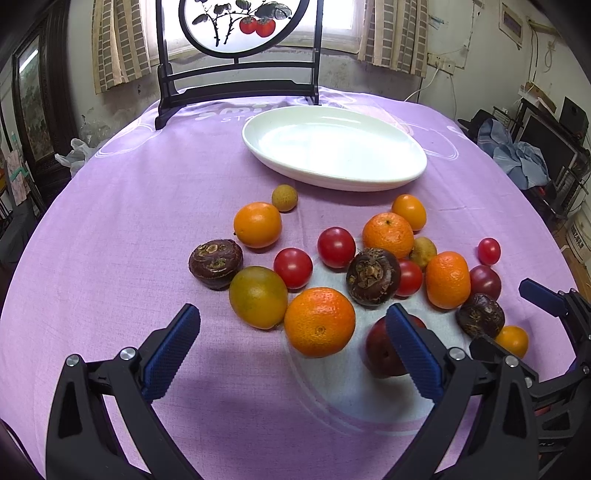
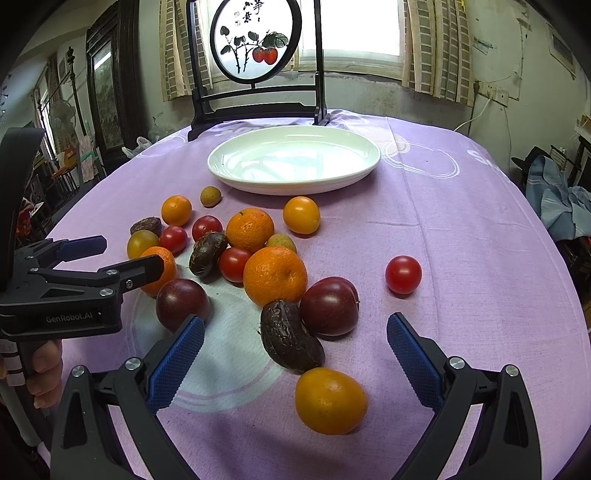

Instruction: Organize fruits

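Note:
An empty white oval plate [image 1: 334, 147] [image 2: 293, 158] lies at the back of the purple tablecloth. In front of it is a loose heap of fruit: mandarins [image 1: 319, 321] [image 2: 275, 275], red cherry tomatoes [image 1: 336, 246] [image 2: 403, 274], dark water chestnuts [image 1: 216, 263] [image 2: 290, 338], dark plums [image 1: 382, 349] [image 2: 328, 306], small tan longans [image 1: 284, 198] and a yellow-orange fruit [image 2: 330, 400]. My left gripper [image 1: 293, 314] [image 2: 125, 254] is open around the nearest mandarin without touching it. My right gripper [image 2: 295, 325] [image 1: 517, 321] is open over a water chestnut and a plum, holding nothing.
A black wooden stand with a round persimmon painting [image 1: 240, 26] [image 2: 255, 40] rises behind the plate. A hand [image 2: 44, 373] grips the left tool's handle. The table's curved edges drop off left and right. A lone tomato sits apart on the right.

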Demonstrator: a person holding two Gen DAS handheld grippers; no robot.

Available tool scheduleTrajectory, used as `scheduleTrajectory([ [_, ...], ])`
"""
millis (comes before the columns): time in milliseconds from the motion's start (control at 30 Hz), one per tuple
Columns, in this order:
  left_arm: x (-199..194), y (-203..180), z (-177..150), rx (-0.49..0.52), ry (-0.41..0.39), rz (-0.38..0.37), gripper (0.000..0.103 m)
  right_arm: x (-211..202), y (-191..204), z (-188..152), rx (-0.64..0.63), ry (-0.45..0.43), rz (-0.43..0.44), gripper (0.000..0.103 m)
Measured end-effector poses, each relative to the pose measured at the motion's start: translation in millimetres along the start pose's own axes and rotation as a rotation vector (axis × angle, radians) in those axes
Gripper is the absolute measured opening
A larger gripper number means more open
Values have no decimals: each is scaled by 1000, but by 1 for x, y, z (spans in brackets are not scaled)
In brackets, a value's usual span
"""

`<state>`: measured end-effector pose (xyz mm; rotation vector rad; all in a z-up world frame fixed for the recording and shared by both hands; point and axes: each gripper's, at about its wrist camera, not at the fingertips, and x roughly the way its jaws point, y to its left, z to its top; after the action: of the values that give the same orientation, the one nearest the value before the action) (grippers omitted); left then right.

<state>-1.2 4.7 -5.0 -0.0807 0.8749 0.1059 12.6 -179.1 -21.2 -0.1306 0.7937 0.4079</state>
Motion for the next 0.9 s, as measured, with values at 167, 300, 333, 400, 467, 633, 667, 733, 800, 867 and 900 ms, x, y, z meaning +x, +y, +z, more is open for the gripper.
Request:
scheduleTrajectory([
  [167,0,0,0,1,0,0,99,0,0,1,-4,5,2,100],
  [300,0,0,0,0,0,0,99,0,0,1,-6,6,2,100],
  [333,0,0,0,0,1,0,99,0,0,2,-6,7,2,100],
  [400,0,0,0,0,0,-1,99,0,0,2,-6,7,2,100],
  [467,0,0,0,0,1,-1,98,0,1,1,-8,9,3,100],
  [633,0,1,0,-1,4,-12,99,0,0,1,-9,18,9,100],
  [667,0,2,0,-5,4,-16,99,1,-1,2,-5,27,11,100],
  [733,-1,4,1,-17,-2,-23,99,2,-2,2,-2,39,12,100],
  [800,-3,8,2,-31,-9,-36,98,0,-4,0,1,46,14,99],
  [867,-4,10,2,-40,-12,-41,99,-2,-4,-4,4,63,27,99],
  [900,-5,11,2,-42,-12,-41,98,-3,-4,-6,1,70,25,99],
])
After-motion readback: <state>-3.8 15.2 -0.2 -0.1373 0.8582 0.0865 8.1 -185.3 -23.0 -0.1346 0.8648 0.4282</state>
